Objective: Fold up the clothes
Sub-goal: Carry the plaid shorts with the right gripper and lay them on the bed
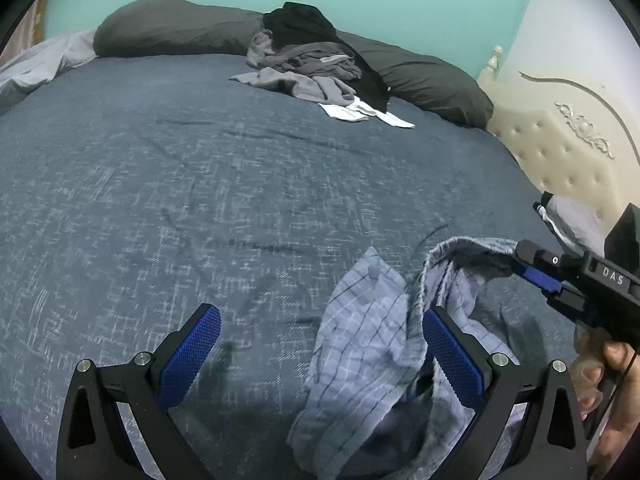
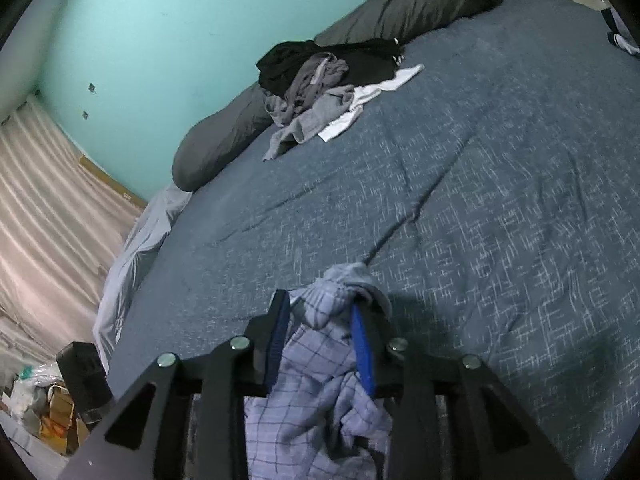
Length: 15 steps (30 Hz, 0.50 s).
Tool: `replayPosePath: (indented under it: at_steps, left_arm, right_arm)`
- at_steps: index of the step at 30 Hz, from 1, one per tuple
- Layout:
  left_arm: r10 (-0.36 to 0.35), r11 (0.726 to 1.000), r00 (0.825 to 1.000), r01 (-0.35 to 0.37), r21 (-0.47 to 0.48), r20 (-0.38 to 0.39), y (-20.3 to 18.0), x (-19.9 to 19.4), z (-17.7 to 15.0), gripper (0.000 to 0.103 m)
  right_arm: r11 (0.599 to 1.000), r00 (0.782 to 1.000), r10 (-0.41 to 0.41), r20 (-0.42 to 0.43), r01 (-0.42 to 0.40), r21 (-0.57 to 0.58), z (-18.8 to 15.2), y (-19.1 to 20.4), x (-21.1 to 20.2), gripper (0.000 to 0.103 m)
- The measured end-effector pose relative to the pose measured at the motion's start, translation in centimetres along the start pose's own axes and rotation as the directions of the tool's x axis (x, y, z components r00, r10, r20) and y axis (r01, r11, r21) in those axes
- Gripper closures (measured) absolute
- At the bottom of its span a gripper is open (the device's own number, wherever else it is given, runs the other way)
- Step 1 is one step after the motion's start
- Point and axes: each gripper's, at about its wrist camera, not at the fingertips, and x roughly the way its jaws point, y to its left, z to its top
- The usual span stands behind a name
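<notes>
While the big blue bed (image 1: 200, 200) is mostly bare, a pile of clothes (image 1: 316, 64) waits far ahead of the jaws, not folded yet. Closer, the blue checked cloth (image 1: 368, 344) hangs bunched up. One edge is pinched tight in the jaws of the right gripper (image 2: 320, 340). The left gripper (image 1: 320, 352) has its jaws wide apart, with the cloth hanging between them. I think folding has barely begun.

White letters reading "DAS" are showing on the black body of the right gripper (image 1: 534, 270), seen from the left wrist view; no other text is reading clearly.
</notes>
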Motion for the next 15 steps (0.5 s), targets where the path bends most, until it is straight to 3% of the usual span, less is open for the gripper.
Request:
replayPosePath:
  at_steps: [8, 15]
  left_arm:
    - [-0.055, 0.998, 0.998, 0.055, 0.043, -0.017, -1.5, 1.3, 0.6, 0.000]
    - [-0.096, 0.991, 0.994, 0.101, 0.090, -0.057, -3.1, 2.5, 0.9, 0.000]
  right_arm:
    - [0.997, 0.996, -0.072, 0.048, 0.071, 0.025, 0.6, -1.6, -1.4, 0.065]
    - [0.994, 0.996, -0.077, 0.039, 0.073, 0.086, 0.9, -3.5, -0.9, 0.063]
